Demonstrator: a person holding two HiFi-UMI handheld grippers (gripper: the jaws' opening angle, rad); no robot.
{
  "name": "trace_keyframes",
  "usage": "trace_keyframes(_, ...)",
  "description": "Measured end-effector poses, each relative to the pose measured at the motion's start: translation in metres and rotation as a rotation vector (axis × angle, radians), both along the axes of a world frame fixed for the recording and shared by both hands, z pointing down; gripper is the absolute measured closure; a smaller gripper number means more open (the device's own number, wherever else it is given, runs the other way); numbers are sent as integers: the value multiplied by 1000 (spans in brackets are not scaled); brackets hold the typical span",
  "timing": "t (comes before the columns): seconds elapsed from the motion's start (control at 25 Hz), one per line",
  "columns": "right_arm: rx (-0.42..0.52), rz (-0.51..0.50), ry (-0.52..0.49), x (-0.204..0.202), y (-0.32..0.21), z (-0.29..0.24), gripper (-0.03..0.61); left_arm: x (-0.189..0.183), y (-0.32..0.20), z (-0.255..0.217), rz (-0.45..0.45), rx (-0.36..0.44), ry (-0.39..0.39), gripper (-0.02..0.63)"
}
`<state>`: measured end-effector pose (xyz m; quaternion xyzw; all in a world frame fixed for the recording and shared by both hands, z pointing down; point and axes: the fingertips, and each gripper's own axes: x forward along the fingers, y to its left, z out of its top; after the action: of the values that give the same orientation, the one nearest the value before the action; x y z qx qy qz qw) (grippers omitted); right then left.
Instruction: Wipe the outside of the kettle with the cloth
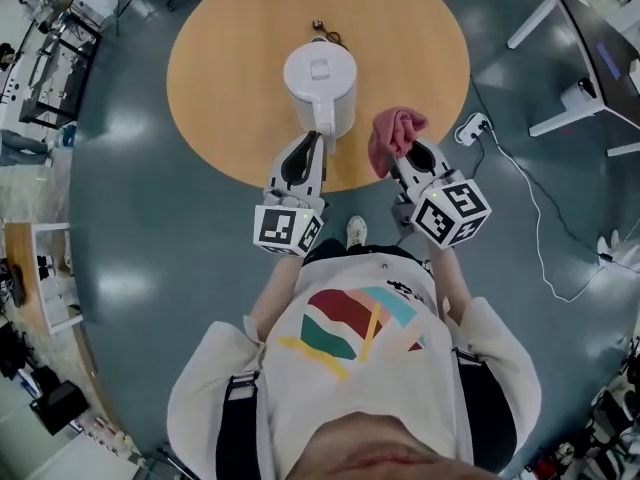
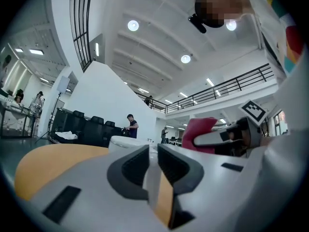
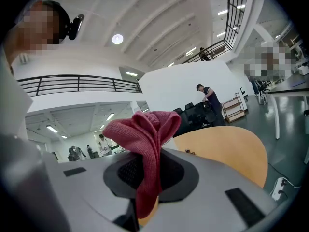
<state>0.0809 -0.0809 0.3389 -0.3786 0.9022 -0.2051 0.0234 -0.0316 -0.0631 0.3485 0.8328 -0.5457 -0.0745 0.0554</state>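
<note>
Progress: wiping hasn't started as far as I can see. The cloth (image 1: 396, 131) is bunched in the right gripper (image 1: 412, 158) and clear of the kettle (image 1: 320, 76), so the whole outside is left to do. Both grippers sit nearest the person, on the handle side of the kettle. Right gripper: jaws clamped on the red knit cloth, with most of it standing above the pads as a loose wad and a tail hanging below. It's just right of the kettle, apart from the body. Left gripper (image 1: 306, 153): jaws closed to a sliver, nothing gripped that I can make out. Its tips are right at the kettle's handle (image 1: 325, 120); can't tell if they touch. Kettle: white, lid on, upright on the round wooden table (image 1: 225, 68), handle pointing back at the person. Behind the kettle, a small dark cord end (image 1: 325, 31) lies on the tabletop. My read on next: steady the kettle with the left, bring the wad onto the wall.
</note>
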Motion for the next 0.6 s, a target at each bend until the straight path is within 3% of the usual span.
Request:
trace_keyframes(0.12,-18,-33,-7,-2,-17,6,532,11,-12,11,-12,-36,-41,327)
trace_keyframes(0.16,-25,-43,-11,-4,-21,10,531,14,-16,16,-16,-55,-49,302)
trace_keyframes(0.28,-42,-66,-20,-13,-26,18,531,21,-28,34,-18,-113,-70,295)
trace_keyframes(0.48,-26,-122,-9,-30,-28,27,531,16,-41,57,-21,-149,-171,305)
trace_keyframes(0.6,2,-159,37,-42,-31,32,531,11,-38,58,44,-141,-170,407)
